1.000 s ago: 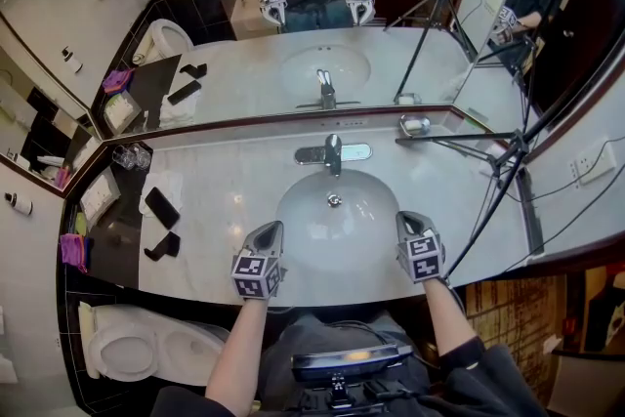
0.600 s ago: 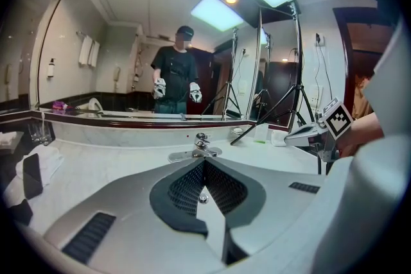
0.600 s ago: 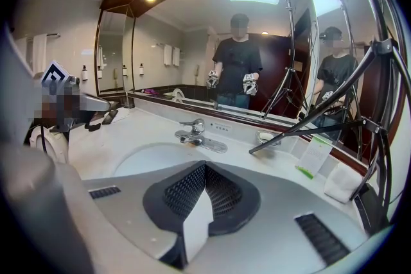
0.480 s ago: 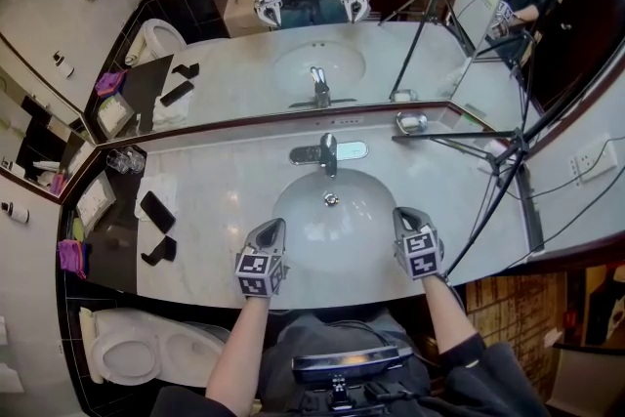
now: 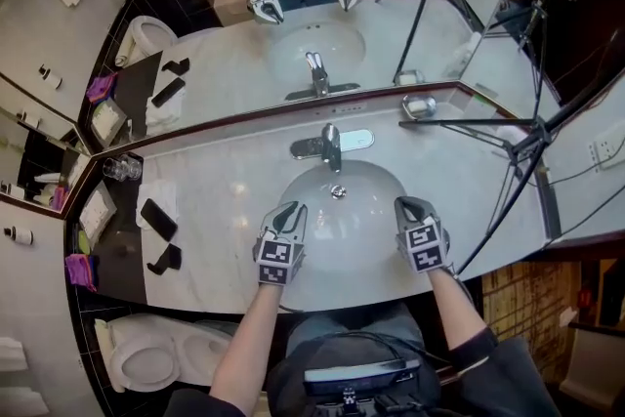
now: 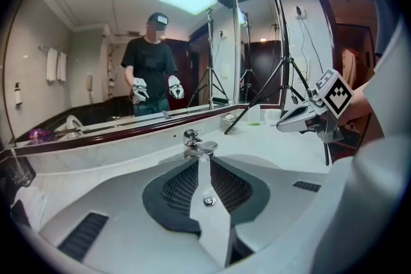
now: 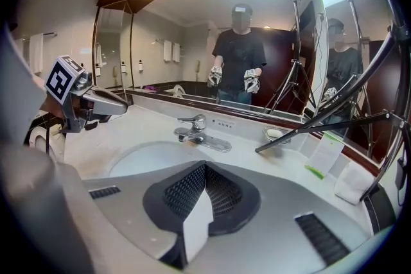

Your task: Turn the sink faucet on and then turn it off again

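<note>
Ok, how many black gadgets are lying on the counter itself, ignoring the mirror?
2, both left of the sink: one gadget on the white cloth, the other gadget nearer the counter's front edge.

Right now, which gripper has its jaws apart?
The left gripper: its jaws have just been opening, leaving a narrow gap with nothing between them. The right gripper is shut.

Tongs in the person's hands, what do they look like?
The left tongs and right tongs are grey shells with dark, ridged pads inside. Each carries a cube of black-and-white square markers. The person wears a black short-sleeved top.
</note>
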### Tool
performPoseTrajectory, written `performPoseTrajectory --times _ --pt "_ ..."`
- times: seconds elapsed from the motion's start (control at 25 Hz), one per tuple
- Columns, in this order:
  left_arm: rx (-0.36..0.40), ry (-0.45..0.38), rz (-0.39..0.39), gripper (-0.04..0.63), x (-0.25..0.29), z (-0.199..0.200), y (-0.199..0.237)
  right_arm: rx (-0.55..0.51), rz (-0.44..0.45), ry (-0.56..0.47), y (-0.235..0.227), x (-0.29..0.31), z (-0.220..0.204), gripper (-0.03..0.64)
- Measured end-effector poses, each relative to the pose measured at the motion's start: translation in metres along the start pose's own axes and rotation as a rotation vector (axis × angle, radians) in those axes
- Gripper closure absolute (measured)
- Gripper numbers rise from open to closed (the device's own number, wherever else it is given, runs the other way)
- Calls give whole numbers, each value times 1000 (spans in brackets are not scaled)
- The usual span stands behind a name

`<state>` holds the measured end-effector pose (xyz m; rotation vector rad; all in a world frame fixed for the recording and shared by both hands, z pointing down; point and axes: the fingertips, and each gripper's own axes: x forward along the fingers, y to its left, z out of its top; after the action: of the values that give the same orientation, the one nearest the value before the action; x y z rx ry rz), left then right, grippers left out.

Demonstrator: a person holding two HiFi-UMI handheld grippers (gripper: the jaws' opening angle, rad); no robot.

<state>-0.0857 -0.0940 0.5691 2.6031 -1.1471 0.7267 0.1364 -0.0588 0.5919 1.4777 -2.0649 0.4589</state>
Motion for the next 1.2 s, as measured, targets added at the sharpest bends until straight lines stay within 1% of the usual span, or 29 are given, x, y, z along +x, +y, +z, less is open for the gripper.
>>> performPoseTrajectory --times 0.12,0.24,0.4,0.56,0.64,0.76,0.88,0.96,1.0,1.08,1.2 --pt "66 10 -19 509 23 5 3 3 4 1 4 9 -1 598" --pt "150 24 -28 454 49 7 4 9 3 10 5 14 -5 598" --pt "256 58 -36 434 79 3 9 9 0 21 9 19 -12 598" --pt "340 66 -49 411 106 6 13 11 -4 30 10 28 -20 598" --pt "425 79 -38 411 118 5 17 16 -3 33 11 32 -24 598" --pt "612 96 9 411 132 10 19 17 0 37 12 38 -28 598" --pt "795 107 29 411 147 9 17 15 5 40 12 43 -32 598" --pt "881 104 34 411 156 11 14 17 8 41 11 46 -33 598" --pt "907 102 37 411 160 13 13 18 9 42 11 48 -34 598" --pt "931 99 46 411 167 16 13 19 9 43 10 48 -36 598" --pt "931 96 56 411 173 21 14 25 8 49 8 47 -40 598"
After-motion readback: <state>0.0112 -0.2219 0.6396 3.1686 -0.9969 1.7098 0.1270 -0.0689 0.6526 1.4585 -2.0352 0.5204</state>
